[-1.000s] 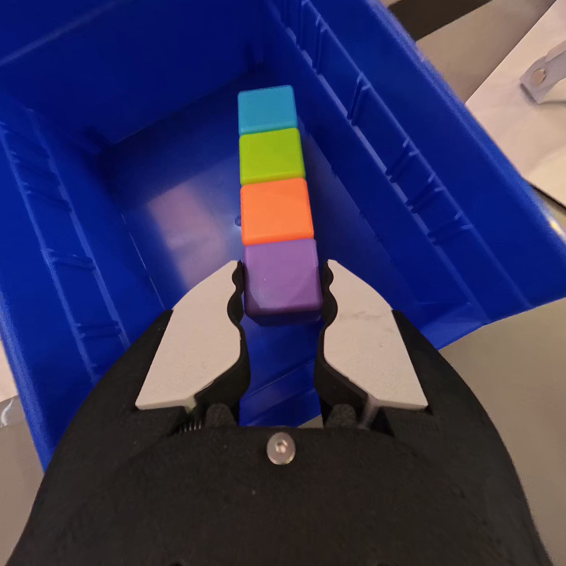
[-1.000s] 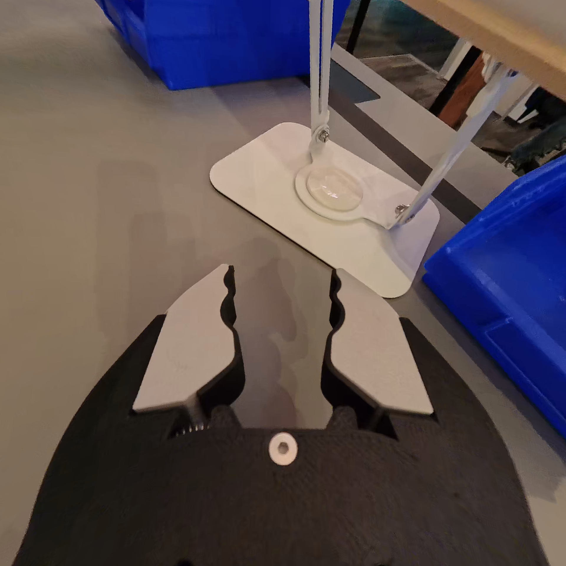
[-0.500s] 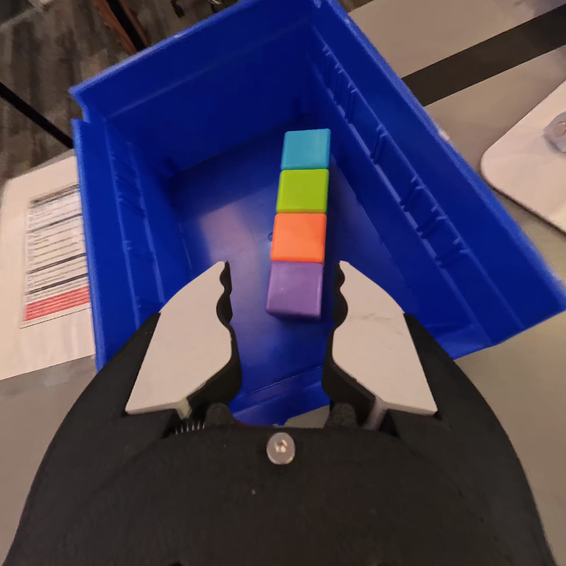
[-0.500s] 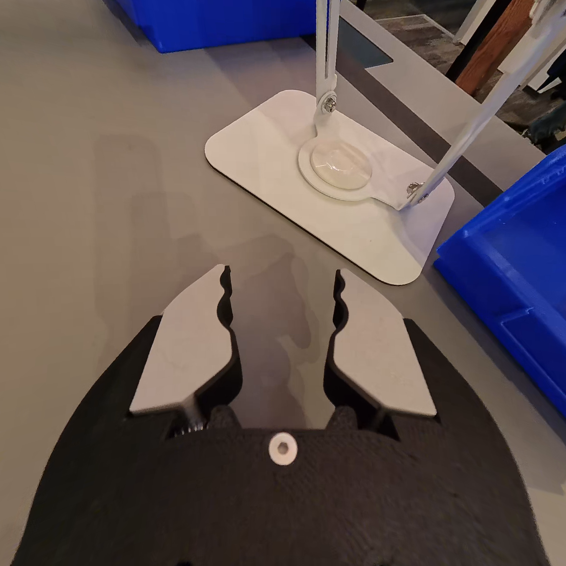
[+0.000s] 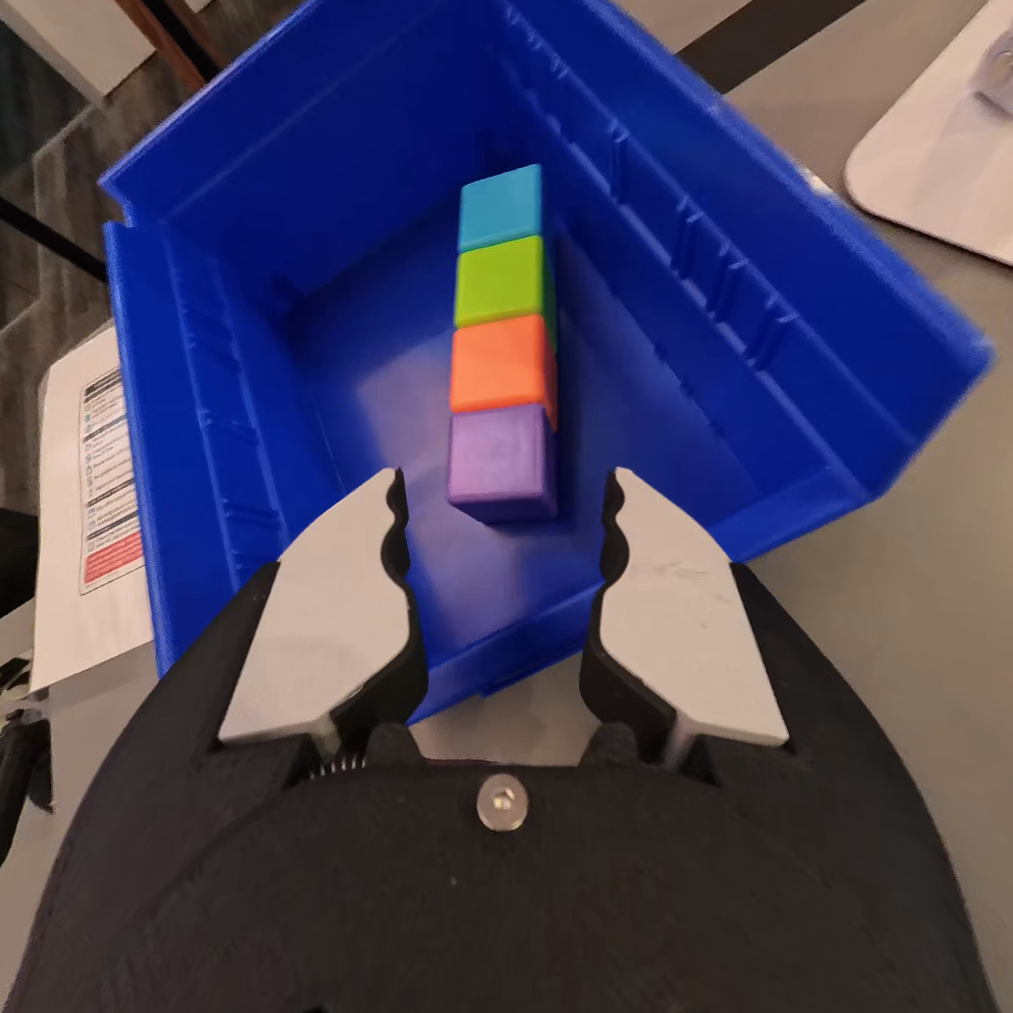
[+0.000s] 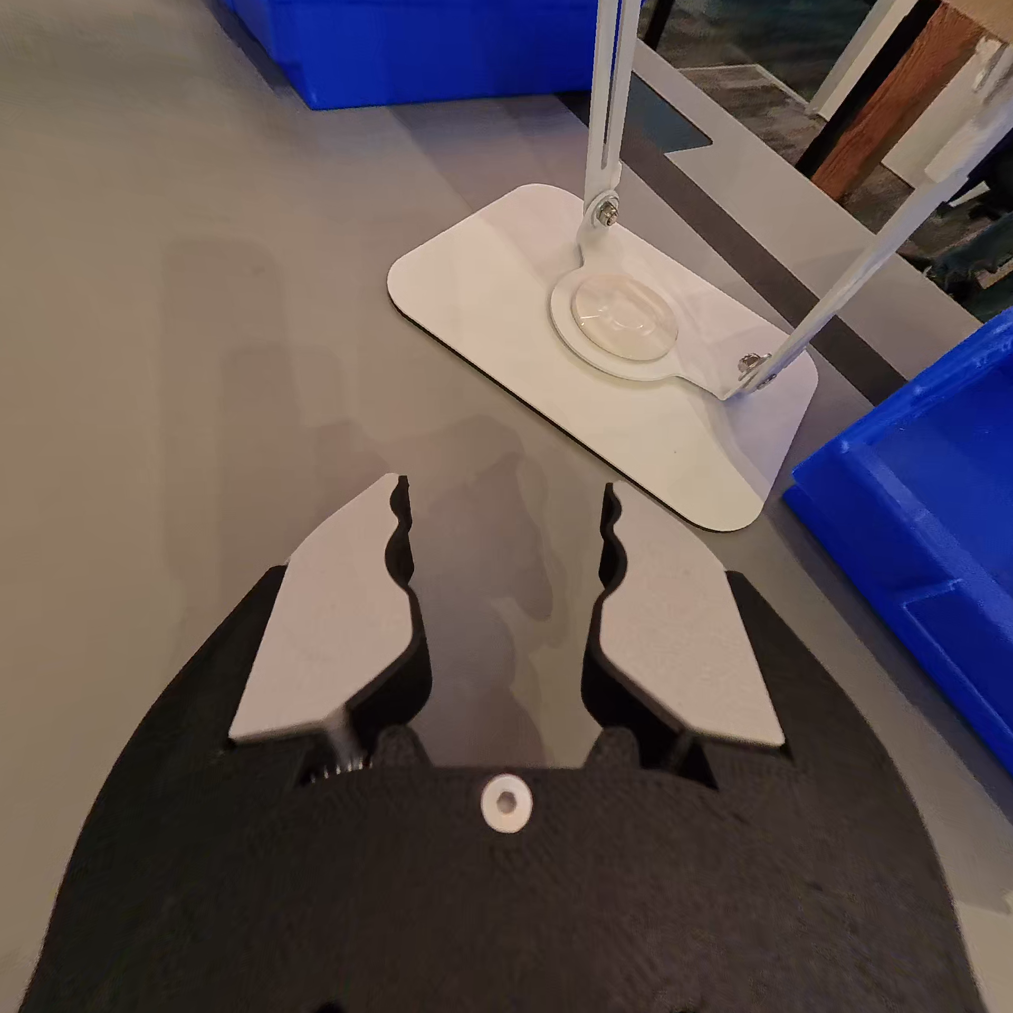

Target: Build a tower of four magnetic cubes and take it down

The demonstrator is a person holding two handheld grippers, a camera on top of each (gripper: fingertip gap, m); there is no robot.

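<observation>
Four cubes joined in a row on the floor of the blue bin (image 5: 181, 416), nearer its right wall: purple cube (image 5: 498, 459) nearest, then orange cube (image 5: 499, 363), green cube (image 5: 498, 280), teal cube (image 5: 500, 207). Left gripper (image 5: 504, 493) hangs above the bin's near end, jaws apart, holding nothing, clear of the purple cube, probably lined up to grab it. Right gripper (image 6: 503, 496) spread and empty over bare table (image 6: 164, 274), apparently idle. White stand base (image 6: 493, 307) near it; its arms run out of frame. Bin corners cropped; slight blur.
</observation>
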